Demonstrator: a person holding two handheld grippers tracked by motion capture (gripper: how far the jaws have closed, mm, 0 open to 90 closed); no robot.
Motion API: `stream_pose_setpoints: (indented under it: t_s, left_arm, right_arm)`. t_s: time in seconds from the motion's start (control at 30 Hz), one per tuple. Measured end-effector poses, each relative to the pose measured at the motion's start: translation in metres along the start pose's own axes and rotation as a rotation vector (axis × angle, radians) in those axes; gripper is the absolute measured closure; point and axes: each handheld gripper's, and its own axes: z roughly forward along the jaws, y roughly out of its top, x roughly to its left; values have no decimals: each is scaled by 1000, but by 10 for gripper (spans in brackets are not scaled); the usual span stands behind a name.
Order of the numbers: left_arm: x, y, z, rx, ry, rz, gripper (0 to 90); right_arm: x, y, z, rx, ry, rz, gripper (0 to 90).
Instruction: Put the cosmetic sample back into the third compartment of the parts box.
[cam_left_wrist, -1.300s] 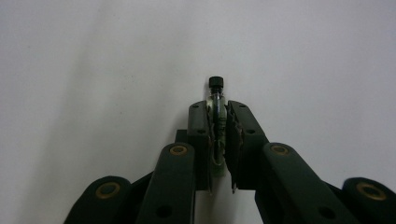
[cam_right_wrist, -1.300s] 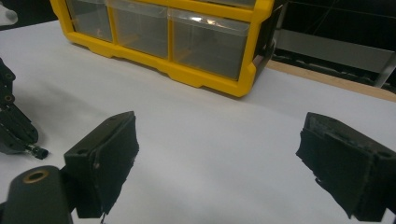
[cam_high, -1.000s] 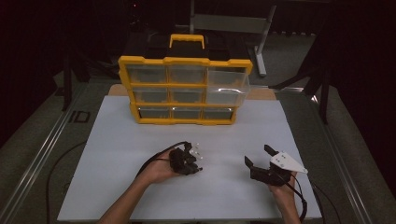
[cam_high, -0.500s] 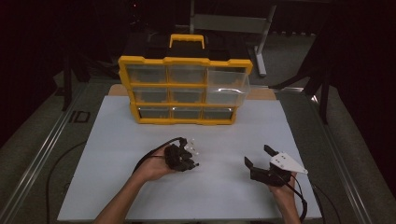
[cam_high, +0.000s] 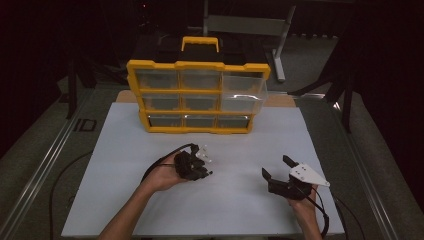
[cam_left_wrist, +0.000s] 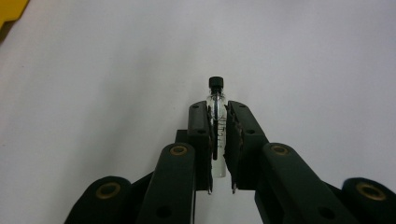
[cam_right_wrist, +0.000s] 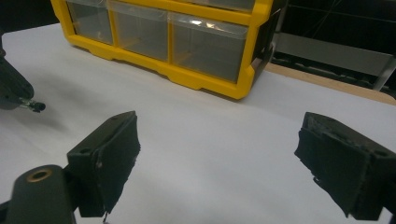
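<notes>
On the table: white sheet (cam_high: 125, 165) over the top, dark room all round.
Left gripper (cam_left_wrist: 217, 123): one, at 7 o'clock of the sheet, jaws clenched on one clear vial (cam_left_wrist: 216, 100) with a black cap, held above the white surface.
Organizer (cam_high: 197, 97): one, yellow, at 12 o'clock, nine clear drawers counted, black top, yellow handle.
Right gripper (cam_high: 276, 167): one, at 5 o'clock, jaws spread wide, nothing between them.

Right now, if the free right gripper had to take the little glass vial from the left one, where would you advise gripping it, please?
Probably at the black cap end. The left gripper is shut on the vial across its glass body, so just the cap and a short neck stick out beyond the jaws. The right gripper, open wide, would come head-on toward that tip and close across the cap.
</notes>
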Motion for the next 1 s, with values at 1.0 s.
stream_pose_setpoints:
  t_s: [1.0]
  left_arm:
    - [19, 6, -39, -51, 58, -45, 815]
  right_arm:
    - [1, 1, -1, -12, 6, 4, 113]
